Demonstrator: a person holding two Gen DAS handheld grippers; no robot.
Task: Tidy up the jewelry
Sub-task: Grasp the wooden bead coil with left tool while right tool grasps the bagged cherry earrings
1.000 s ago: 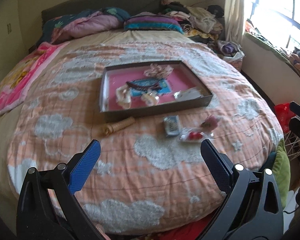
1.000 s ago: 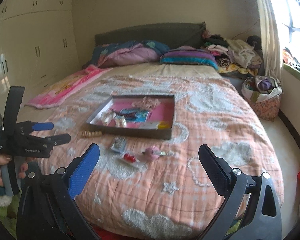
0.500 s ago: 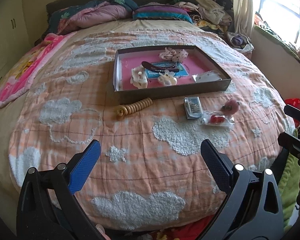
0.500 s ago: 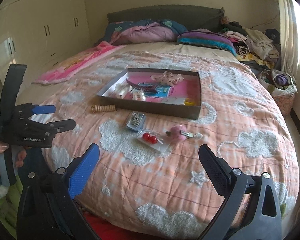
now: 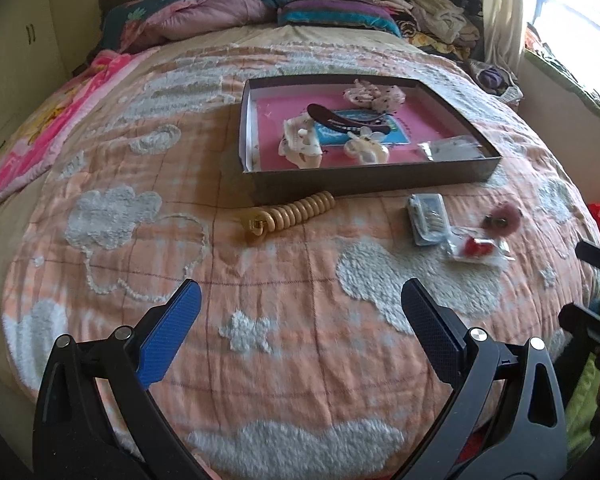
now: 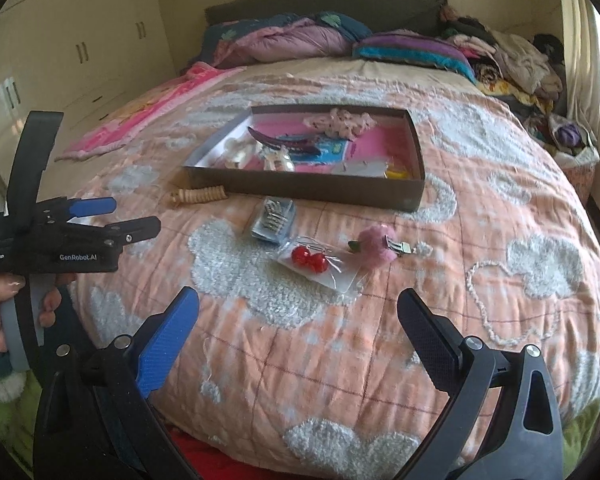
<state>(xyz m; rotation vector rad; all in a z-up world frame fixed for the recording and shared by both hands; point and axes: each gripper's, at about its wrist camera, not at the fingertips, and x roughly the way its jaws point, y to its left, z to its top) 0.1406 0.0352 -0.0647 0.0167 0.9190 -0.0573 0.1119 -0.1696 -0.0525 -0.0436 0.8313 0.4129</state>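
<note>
A shallow dark box (image 5: 364,182) (image 6: 312,192) with a pink floor lies on the bed, holding hair clips and scrunchies. In front of it on the quilt lie a beige coil hair tie (image 5: 288,214) (image 6: 198,196), a small clear packet of clips (image 5: 427,218) (image 6: 274,218), a bag with red cherry earrings (image 5: 476,249) (image 6: 312,262) and a pink pompom clip (image 5: 502,216) (image 6: 376,246). My left gripper (image 5: 300,308) is open and empty, short of the coil. My right gripper (image 6: 298,312) is open and empty, just short of the cherry bag.
The quilt (image 5: 260,320) has orange fabric with white clouds. Pillows and folded blankets (image 6: 300,38) lie at the headboard, a clothes pile (image 6: 516,60) at the right. Wardrobes (image 6: 60,60) stand on the left, a window (image 5: 572,20) on the right.
Both grippers have moved forward and lower over the bed, so the box and loose items look closer. Both stayed open and empty.
</note>
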